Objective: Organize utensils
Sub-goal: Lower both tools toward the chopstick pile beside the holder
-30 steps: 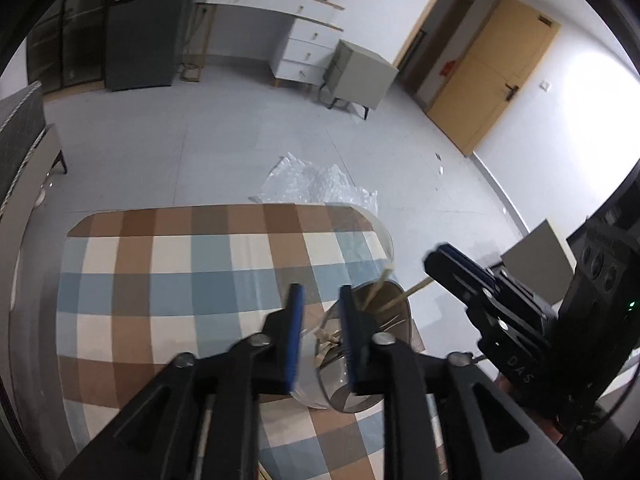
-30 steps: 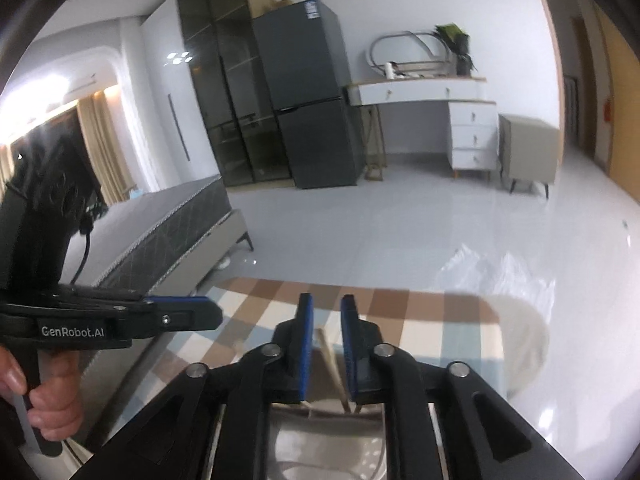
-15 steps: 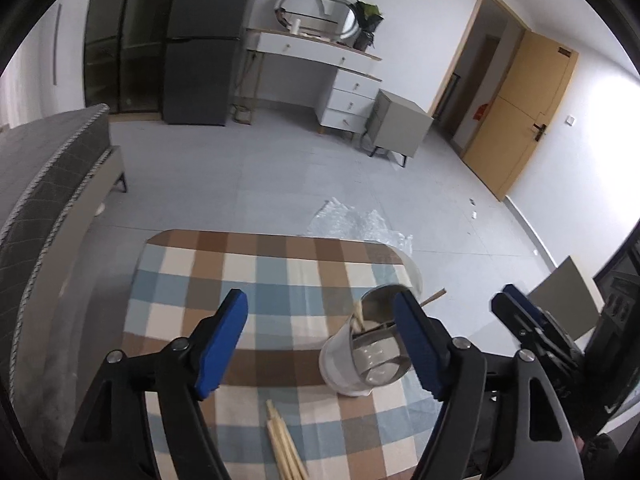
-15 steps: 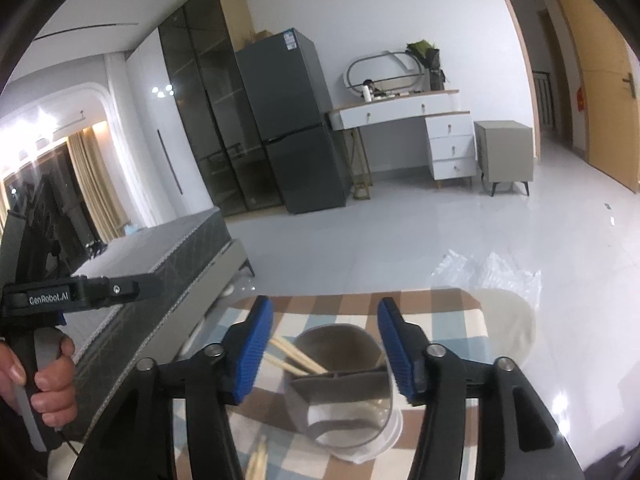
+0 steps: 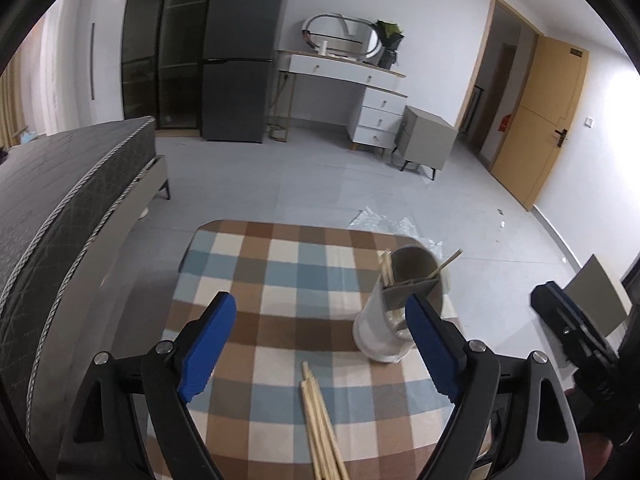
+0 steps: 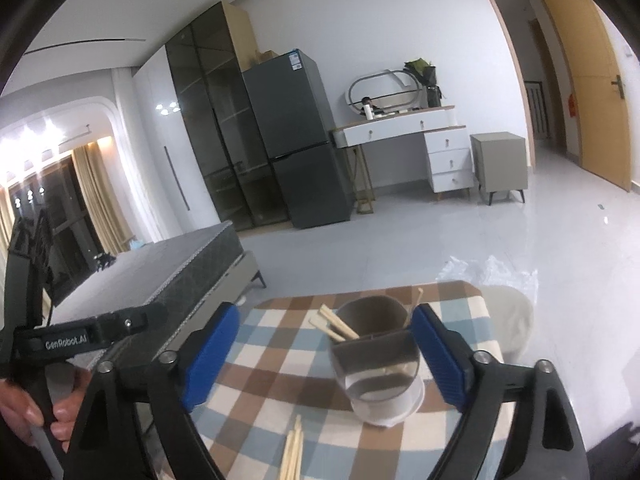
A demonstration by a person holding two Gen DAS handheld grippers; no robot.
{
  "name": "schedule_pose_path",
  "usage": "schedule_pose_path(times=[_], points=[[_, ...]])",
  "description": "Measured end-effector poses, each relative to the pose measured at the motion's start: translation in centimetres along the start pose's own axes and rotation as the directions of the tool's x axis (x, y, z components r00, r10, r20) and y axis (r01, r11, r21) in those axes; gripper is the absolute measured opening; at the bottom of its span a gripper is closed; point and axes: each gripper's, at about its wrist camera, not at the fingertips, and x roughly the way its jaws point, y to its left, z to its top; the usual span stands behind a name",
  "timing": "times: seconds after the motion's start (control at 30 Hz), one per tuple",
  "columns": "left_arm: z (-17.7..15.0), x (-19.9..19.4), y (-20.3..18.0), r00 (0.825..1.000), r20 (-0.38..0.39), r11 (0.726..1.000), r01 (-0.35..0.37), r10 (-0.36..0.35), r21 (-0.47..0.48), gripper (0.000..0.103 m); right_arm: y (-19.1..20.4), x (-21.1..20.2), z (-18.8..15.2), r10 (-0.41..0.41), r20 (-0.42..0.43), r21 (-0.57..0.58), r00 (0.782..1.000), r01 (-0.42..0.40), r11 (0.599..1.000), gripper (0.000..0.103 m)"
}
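wooden chopsticks lie at the checked counter's near edge, more stand in the holder by its right edge; both tools, left tool marked "genrobot.ai" and right tool, spread wide, empty.

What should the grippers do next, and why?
Probably lower the left gripper onto the loose chopsticks on the table and pinch one. Both grippers are open and empty, some chopsticks already stand in the holder, and the loose ones lie just below the left fingers.
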Motion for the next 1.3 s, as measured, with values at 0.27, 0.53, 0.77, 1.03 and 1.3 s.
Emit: schedule_pose_path(times=[0.27, 0.53, 0.77, 1.03, 1.3], points=[[-3.4, 0.7, 1.7, 0.998, -0.002, 0.998, -0.056, 0.056, -0.02, 0.084, 1.5, -0.8, -3.4, 0.006, -0.014, -0.019, 1.0, -0.006, 1.0, 0.096], [-6.4, 1.5, 3.0, 0.996, -0.009, 0.996, -0.09, 0.09, -0.028, 0.084, 2.8, 0.4, -7.3, 0.012, -0.078, -0.049, 0.997, -0.016, 0.999, 0.099], [-9.0, 4.1, 4.4, 0.993, -0.073, 0.993, -0.102, 0.098, -0.061, 0.084, 2.9, 2.7, -10.1, 0.016, -0.163, -0.044, 0.987, -0.023, 0.999, 0.099], [-10.9, 6.8, 6.2, 0.98, -0.173, 0.986, -0.118, 0.096, -0.121, 0.084, 2.6, 5.8, -12.4, 0.007, -0.293, -0.045, 0.956, -0.021, 0.999, 0.099], [-11.8, 8.3, 8.2, 0.964, -0.247, 0.972, -0.15, 0.102, -0.182, 0.084, 3.1, 10.5, -14.7, -0.025, -0.452, -0.075, 0.892, -0.01, 0.997, 0.081]])
